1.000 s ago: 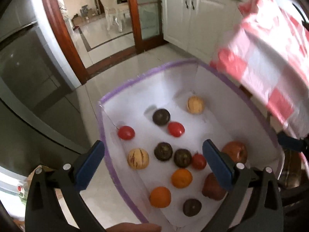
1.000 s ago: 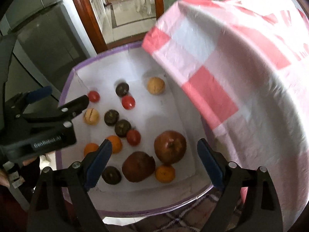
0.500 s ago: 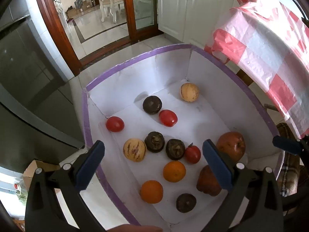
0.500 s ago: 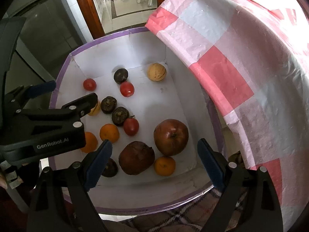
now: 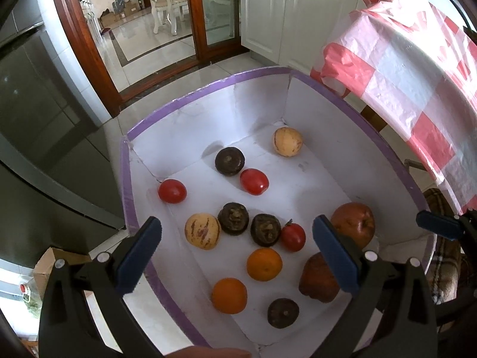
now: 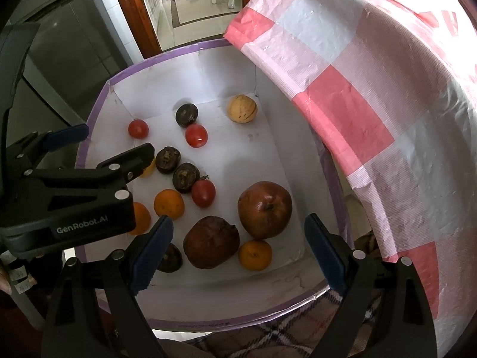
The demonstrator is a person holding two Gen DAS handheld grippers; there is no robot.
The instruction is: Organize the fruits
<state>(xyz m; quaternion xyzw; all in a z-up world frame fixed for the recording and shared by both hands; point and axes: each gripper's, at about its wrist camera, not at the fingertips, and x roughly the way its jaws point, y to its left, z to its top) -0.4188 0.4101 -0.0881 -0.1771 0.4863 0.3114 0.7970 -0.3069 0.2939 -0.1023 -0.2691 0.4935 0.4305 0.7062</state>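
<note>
A white box with a purple rim [image 5: 128,161] [image 6: 95,113] holds several loose fruits: red tomatoes [image 5: 254,181], oranges [image 5: 264,264], dark round fruits [image 5: 229,161], striped yellow melons [image 5: 202,231] and two big reddish-brown pomegranates [image 6: 264,205] [image 6: 211,241]. My left gripper [image 5: 235,252] hovers open above the box's near left side, nothing between its fingers. My right gripper [image 6: 238,252] hangs open over the near right end, above the pomegranates and a small orange [image 6: 255,254]. The left gripper's body [image 6: 74,191] hides some fruit in the right wrist view.
A table draped in a pink-and-white checked cloth [image 5: 417,68] [image 6: 372,95] overhangs the box's right side. A dark grey fridge [image 5: 44,137] stands to the left, white cabinets [image 5: 286,15] and a wooden doorway [image 5: 77,35] beyond. A plaid fabric [image 6: 283,340] lies under the box's near edge.
Both views have pulled back and steadied; the box sits lower and more fully in sight. The fruits have not moved. Both grippers stay open.
</note>
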